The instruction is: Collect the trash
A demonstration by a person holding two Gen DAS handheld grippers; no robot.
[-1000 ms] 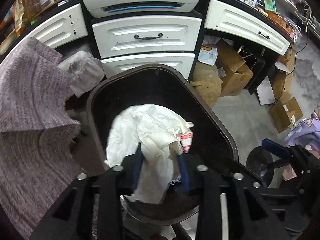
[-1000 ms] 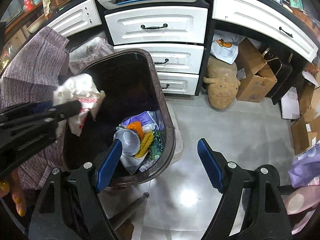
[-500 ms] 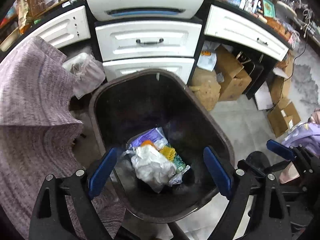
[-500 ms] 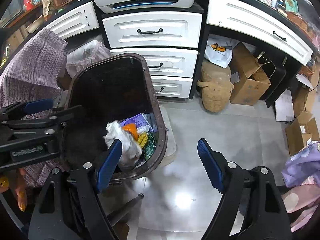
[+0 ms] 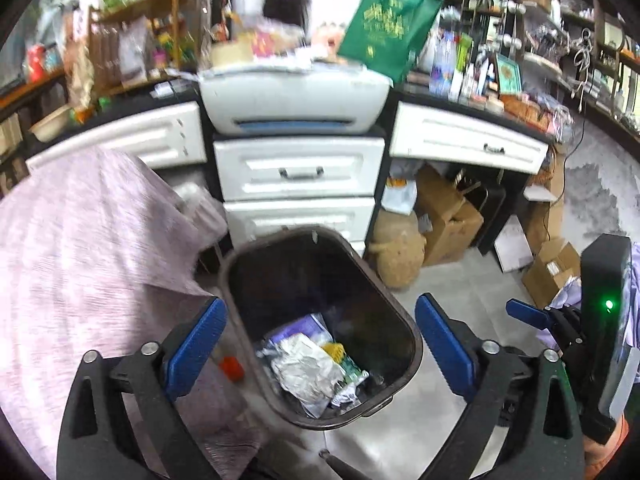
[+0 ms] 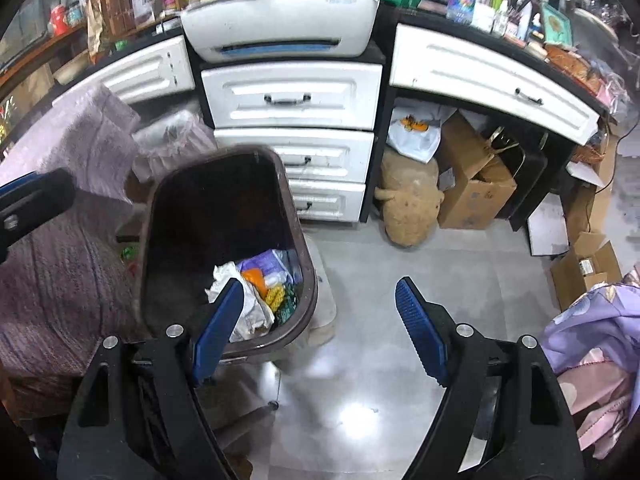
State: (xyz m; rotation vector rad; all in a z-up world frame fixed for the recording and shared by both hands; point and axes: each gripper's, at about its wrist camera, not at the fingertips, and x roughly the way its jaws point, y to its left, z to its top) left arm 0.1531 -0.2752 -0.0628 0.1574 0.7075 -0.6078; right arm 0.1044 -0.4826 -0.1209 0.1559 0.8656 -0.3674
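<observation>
Above the bin (image 5: 404,320), both hand-held grippers hang empty, trash already inside.

Left hand-held gripper (image 5: 320,340): its jaws are opening, nearly at their widest, with nothing between the blue pads; past them, at 6 o'clock in the left wrist view, crumpled white trash (image 5: 308,372) lies at the bottom of the bin among a purple packet (image 5: 298,326) and yellow bits. Right hand-held gripper (image 6: 320,320): jaws wide apart over the grey floor (image 6: 360,380), holding nothing, with the bin at its 10 o'clock. White drawers (image 6: 292,96) of the desk stand at 12 o'clock; a purple cloth (image 5: 80,260) drapes at 9 o'clock, cardboard boxes (image 6: 472,184) at 2 o'clock.
</observation>
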